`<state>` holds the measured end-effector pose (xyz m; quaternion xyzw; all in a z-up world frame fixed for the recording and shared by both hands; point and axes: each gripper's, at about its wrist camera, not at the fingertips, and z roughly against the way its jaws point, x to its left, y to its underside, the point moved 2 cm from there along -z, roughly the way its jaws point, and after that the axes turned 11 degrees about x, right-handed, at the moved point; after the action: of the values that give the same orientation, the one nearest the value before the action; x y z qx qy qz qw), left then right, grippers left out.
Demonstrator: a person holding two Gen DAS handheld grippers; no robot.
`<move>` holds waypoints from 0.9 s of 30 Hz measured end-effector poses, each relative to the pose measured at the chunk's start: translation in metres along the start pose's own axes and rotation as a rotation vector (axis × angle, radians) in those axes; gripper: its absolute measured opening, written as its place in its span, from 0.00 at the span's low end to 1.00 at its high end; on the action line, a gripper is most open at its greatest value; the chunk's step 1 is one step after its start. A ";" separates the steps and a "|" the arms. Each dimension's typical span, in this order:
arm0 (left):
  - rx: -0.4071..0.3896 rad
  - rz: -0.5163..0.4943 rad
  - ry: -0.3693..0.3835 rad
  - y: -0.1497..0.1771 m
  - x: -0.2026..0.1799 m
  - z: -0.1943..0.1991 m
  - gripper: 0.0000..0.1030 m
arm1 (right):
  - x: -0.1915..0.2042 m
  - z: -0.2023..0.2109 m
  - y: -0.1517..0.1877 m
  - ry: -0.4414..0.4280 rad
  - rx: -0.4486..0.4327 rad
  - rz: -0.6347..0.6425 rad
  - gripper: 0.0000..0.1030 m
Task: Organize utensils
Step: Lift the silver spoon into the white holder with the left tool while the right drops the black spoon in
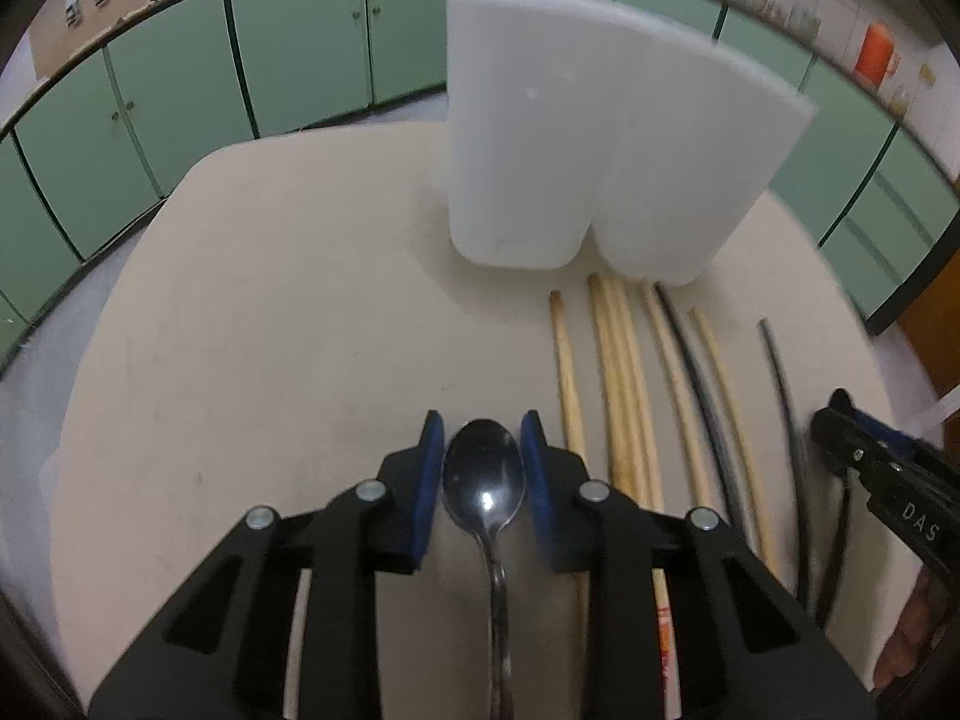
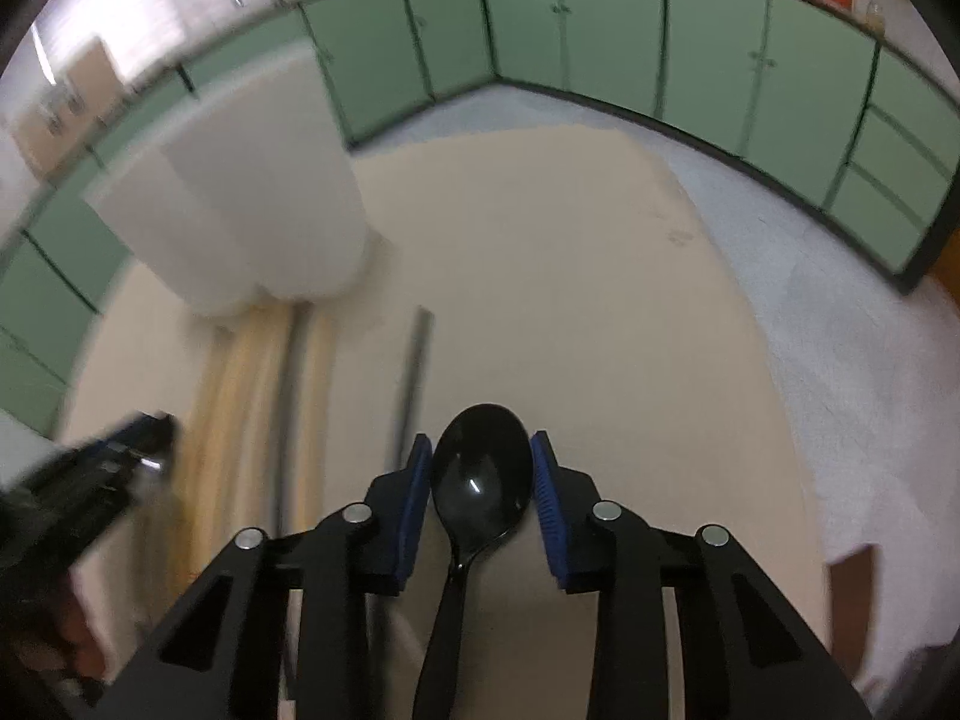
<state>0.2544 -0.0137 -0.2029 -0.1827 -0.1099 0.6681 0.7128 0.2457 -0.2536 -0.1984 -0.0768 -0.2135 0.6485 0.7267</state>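
While both spoons are being pinched at the bowl, care is being called for: the left tool (image 1: pixel 482 456) is closed on the metal spoon (image 1: pixel 483 480), the right tool (image 2: pixel 482 471) on the black spoon (image 2: pixel 482 474), low over the surface (image 1: pixel 270 312); level lifting toward the white holder (image 1: pixel 600 150) is being advised.

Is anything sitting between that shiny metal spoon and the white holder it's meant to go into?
Nothing visible blocks it. Between the metal spoon, framed by the left gripper, and the white holder lies only bare table. The chopsticks lie off to the right of that path, ends near the holder's base.
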 end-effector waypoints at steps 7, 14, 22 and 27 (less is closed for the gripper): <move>-0.305 -0.020 0.044 0.031 0.006 0.068 0.24 | 0.010 0.042 0.006 -0.071 -0.237 0.110 0.32; -0.447 0.023 0.070 0.021 0.015 0.108 0.24 | 0.020 0.073 -0.006 -0.130 -0.381 0.189 0.32; -0.578 0.042 0.086 -0.001 0.023 0.147 0.24 | 0.034 0.104 -0.029 -0.197 -0.508 0.233 0.32; -0.652 0.028 0.131 -0.029 0.016 0.180 0.24 | 0.048 0.122 -0.065 -0.240 -0.616 0.250 0.32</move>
<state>0.2097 0.0218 -0.0285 -0.4455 -0.2693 0.5943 0.6129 0.2585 -0.2361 -0.0538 -0.2409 -0.4719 0.6419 0.5542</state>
